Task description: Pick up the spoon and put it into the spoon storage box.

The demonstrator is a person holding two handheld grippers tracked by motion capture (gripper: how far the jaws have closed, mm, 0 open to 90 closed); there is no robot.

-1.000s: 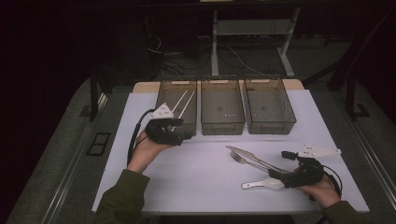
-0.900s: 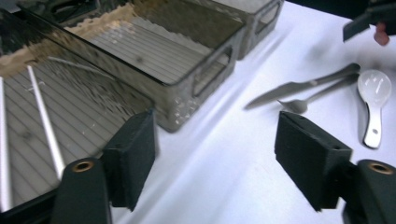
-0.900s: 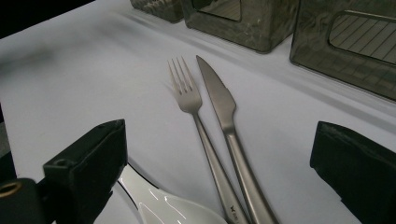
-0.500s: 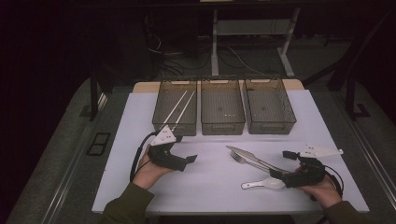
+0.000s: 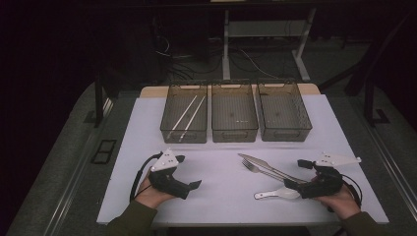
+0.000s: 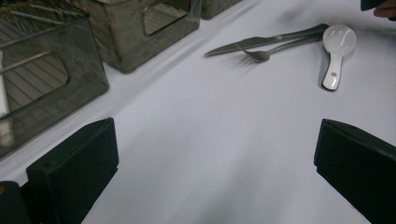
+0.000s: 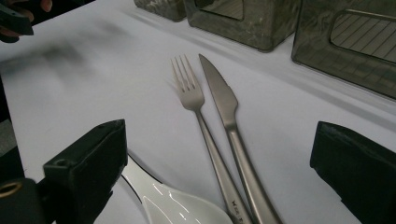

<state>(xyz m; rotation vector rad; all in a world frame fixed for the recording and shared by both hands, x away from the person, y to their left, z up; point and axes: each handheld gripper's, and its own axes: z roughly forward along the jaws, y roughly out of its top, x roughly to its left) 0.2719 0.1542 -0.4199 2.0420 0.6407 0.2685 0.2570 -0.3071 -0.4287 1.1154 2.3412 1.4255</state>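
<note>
Two grippers rest low over the white table [image 5: 216,196]. The left gripper [image 6: 215,154] has just been opening; its jaws stand wide with nothing between. The right gripper [image 7: 219,172], jaws wide apart, frames the steel fork [image 7: 194,100], steel knife [image 7: 224,100] and white ceramic spoon [image 7: 173,205] directly ahead.

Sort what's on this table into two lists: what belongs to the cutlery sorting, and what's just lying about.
In the job:
fork
knife
white spoon
chopsticks in the left bin
middle bin
right bin
left gripper, open
right gripper, open

Just lying about:
cables on the floor
table legs behind
</note>
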